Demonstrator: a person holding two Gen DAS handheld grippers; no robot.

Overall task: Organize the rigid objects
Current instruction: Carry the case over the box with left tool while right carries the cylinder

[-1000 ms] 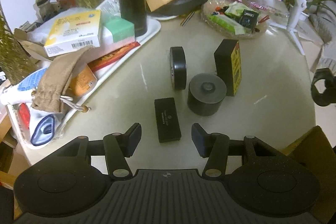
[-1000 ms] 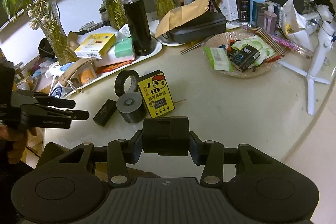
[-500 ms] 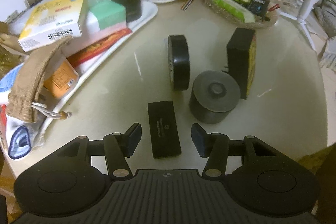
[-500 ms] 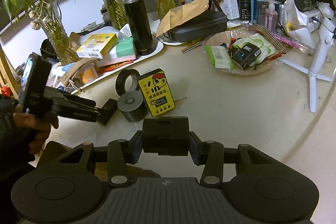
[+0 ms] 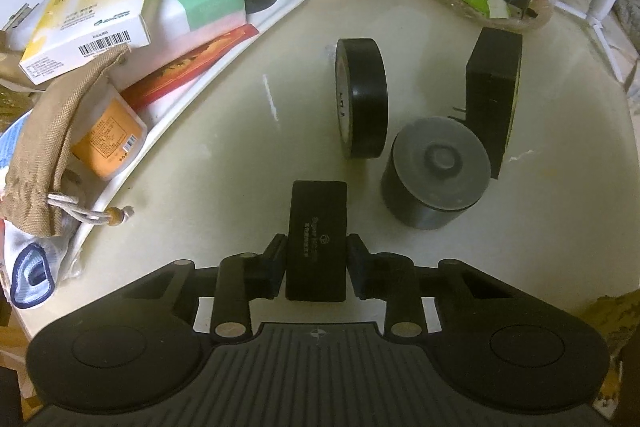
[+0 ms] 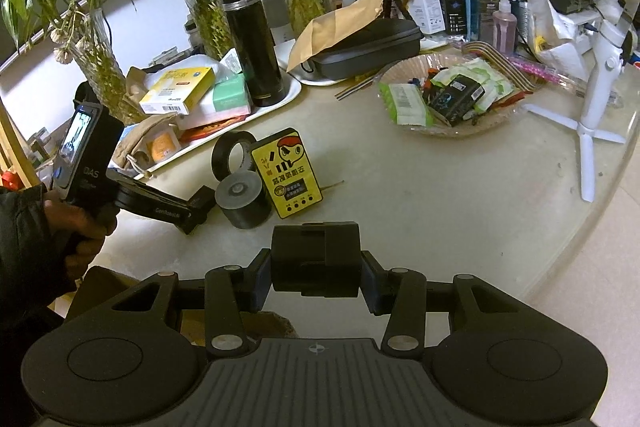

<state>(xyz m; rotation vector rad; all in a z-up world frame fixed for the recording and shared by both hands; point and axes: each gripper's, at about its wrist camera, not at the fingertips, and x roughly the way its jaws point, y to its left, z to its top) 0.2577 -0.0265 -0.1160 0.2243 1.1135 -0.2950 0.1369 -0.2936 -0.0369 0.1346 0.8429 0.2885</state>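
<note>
Two closed grips: left gripper (image 5: 316,259) on the flat box (image 5: 317,227) beside the grey cylinder (image 5: 436,173), right gripper (image 6: 315,277) on a black block (image 6: 315,253).

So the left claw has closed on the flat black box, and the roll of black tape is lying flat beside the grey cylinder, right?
Not quite. The left wrist view shows the tape roll standing on its edge, not flat. The left claw has closed on the flat black box, beside the grey cylinder.

Dim, yellowish indoor light, soft shadows, strong fisheye bending at edges.

Black gripper (image 5: 316,259), ribbed grey base, silver screws; black sleeve (image 6: 24,239).
</note>
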